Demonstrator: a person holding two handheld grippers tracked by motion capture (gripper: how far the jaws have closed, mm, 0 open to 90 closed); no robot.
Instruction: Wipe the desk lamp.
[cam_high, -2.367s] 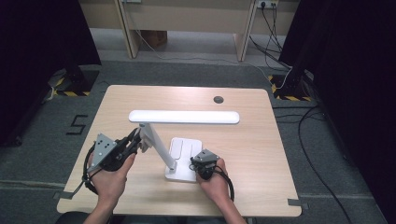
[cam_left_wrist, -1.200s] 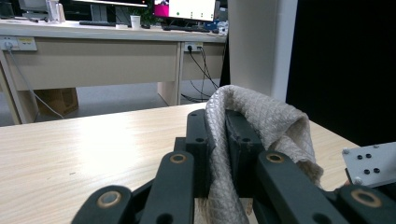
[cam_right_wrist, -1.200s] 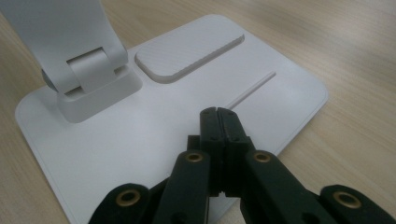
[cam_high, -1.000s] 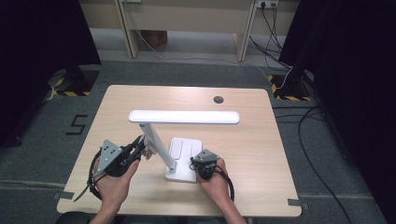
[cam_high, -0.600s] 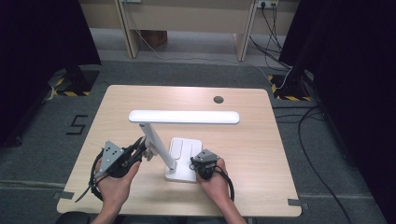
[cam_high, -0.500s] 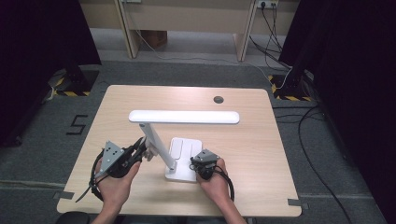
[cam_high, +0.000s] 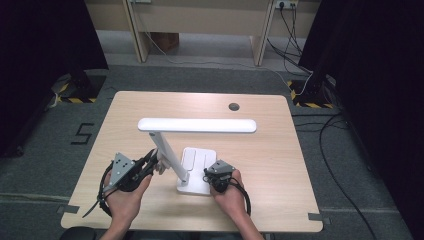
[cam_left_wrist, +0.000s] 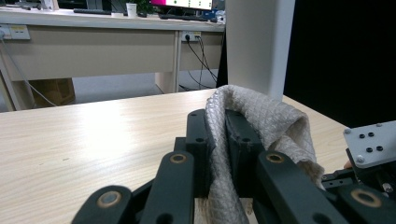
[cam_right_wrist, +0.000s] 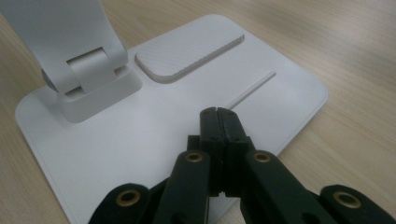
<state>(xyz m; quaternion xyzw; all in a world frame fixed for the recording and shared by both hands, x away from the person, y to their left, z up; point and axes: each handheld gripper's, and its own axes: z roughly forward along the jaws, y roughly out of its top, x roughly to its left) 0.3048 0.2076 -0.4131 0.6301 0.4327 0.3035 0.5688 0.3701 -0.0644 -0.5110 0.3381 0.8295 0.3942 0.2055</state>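
left gripper (cam_left_wrist: 215, 154) clamped on cloth (cam_left_wrist: 261, 123) by lamp arm (cam_high: 169, 157) | right gripper (cam_right_wrist: 218, 122) closed empty, on lamp base (cam_right_wrist: 154, 116) | wipe likely mid-way

A lab or office recording space. Black curtains (cam_high: 45, 45) flank the wooden table (cam_high: 280, 150); beyond it stand a desk (cam_left_wrist: 93, 42), wall sockets (cam_left_wrist: 189, 36) and hazard-taped stand bases (cam_high: 310, 95).

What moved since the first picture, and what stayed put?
The left gripper, shut on a cloth, slid down the lamp arm toward the person. The right gripper stayed shut, resting on the lamp's base. The lamp itself did not move.
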